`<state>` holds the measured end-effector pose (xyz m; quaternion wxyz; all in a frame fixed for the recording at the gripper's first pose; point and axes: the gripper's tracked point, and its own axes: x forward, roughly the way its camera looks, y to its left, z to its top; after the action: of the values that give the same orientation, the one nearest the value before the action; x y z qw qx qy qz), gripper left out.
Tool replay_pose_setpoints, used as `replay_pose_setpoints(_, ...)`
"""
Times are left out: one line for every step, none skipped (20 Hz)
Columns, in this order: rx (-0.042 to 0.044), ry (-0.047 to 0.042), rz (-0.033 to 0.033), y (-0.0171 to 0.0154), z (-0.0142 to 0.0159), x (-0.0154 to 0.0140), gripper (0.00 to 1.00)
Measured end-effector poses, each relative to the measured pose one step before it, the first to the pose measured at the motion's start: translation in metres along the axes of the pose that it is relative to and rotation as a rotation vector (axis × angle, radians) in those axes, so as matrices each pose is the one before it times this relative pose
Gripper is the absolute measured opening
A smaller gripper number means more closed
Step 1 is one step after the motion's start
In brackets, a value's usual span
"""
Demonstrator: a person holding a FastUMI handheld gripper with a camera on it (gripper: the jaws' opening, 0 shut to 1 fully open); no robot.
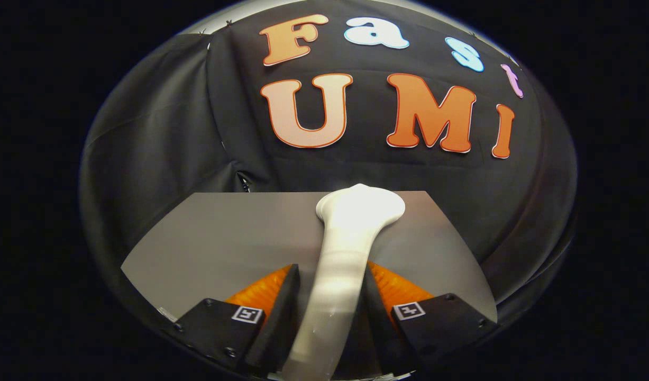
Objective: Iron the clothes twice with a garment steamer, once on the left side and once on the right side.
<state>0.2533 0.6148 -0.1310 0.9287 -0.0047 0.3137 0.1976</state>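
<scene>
A flat grey tabletop (224, 233) spreads out in front of the booth's black cloth wall (160, 137), and I can't make out any garment lying on it. Over it reaches the white, smooth-plastic garment steamer (345, 248), its broad head out beyond the fingers and its slim handle running back between them. The gripper (332, 288) is closed narrowly on that handle, both fingers pressing it. The handle looks slick, so the steamer could twist or slide in the grip if the head drags.

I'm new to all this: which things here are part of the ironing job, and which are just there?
Part of the job:
- garment steamer, white, clamped between the fingers
- hand-held gripper, shut on its handle

Just there:
- grey table
- black cloth wall
</scene>
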Motion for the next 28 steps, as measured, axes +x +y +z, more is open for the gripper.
replay_pose_setpoints(0.00115,0.00282,0.00267,0.00056,0.00083,0.0017,0.64)
replay_pose_setpoints(0.00564,-0.00137,0.00836,0.00224,0.00118,-0.00587,0.62)
replay_pose_setpoints(0.01593,-0.00399,0.02367,0.00391,0.00096,0.00025,0.58)
replay_pose_setpoints(0.01907,0.009,0.0341,0.00569,-0.00171,0.00027,0.54)
replay_pose_setpoints(0.02457,-0.00731,0.04222,0.00665,0.00388,-0.00112,0.47)
replay_pose_setpoints(0.00101,0.0014,0.02442,0.00427,-0.0002,-0.00262,0.46)
replay_pose_setpoints(-0.00705,-0.00557,0.01328,0.00235,0.00138,-0.00089,0.44)
replay_pose_setpoints(-0.02001,-0.01191,0.00166,0.00052,0.00174,-0.00179,0.41)
replay_pose_setpoints(-0.02736,-0.01533,0.00317,0.00145,0.002,-0.00259,0.41)
replay_pose_setpoints(-0.02261,-0.02064,0.01246,0.00433,0.00302,-0.00269,0.41)
replay_pose_setpoints(-0.02266,-0.00939,0.01095,0.00304,-0.00007,-0.00506,0.41)
replay_pose_setpoints(-0.01851,-0.01564,0.01746,0.0035,0.00143,-0.00757,0.41)
replay_pose_setpoints(-0.01276,-0.01925,0.02048,0.0037,0.00214,-0.00858,0.4)
replay_pose_setpoints(-0.01053,-0.01615,0.0193,0.00234,0.00203,-0.01095,0.4)
replay_pose_setpoints(-0.00076,-0.0237,0.01708,0.00108,0.00224,-0.01347,0.41)
replay_pose_setpoints(0.00269,-0.03068,0.01625,0.00136,0.00378,-0.01511,0.41)
replay_pose_setpoints(-0.00451,-0.03217,0.0158,0.00177,0.0051,-0.01688,0.4)
replay_pose_setpoints(-0.00987,-0.03381,0.01467,0.00153,0.0047,-0.01745,0.4)
replay_pose_setpoints(-0.01278,-0.03033,0.01437,0.00054,0.00452,-0.01726,0.4)
replay_pose_setpoints(-0.00406,-0.03688,0.0114,-0.0004,0.00786,-0.01776,0.4)
replay_pose_setpoints(0.00323,-0.04142,0.00746,-0.00236,0.00999,-0.01737,0.4)
replay_pose_setpoints(0.00452,-0.04138,0.00542,-0.00225,0.01108,-0.01536,0.4)
replay_pose_setpoints(0.00365,-0.03849,0.00153,-0.00447,0.01176,-0.0147,0.4)
replay_pose_setpoints(0.00264,-0.03389,-0.00043,-0.00452,0.01087,-0.01332,0.4)
replay_pose_setpoints(-0.00358,-0.02659,0.00116,-0.00592,0.01011,-0.01494,0.4)
replay_pose_setpoints(-0.0061,-0.02783,-0.002,-0.00759,0.00984,-0.01299,0.4)
replay_pose_setpoints(-0.00982,-0.02562,-0.0058,-0.00911,0.00974,-0.01327,0.4)
replay_pose_setpoints(-0.00531,-0.02741,-0.00944,-0.00991,0.01026,-0.01205,0.4)
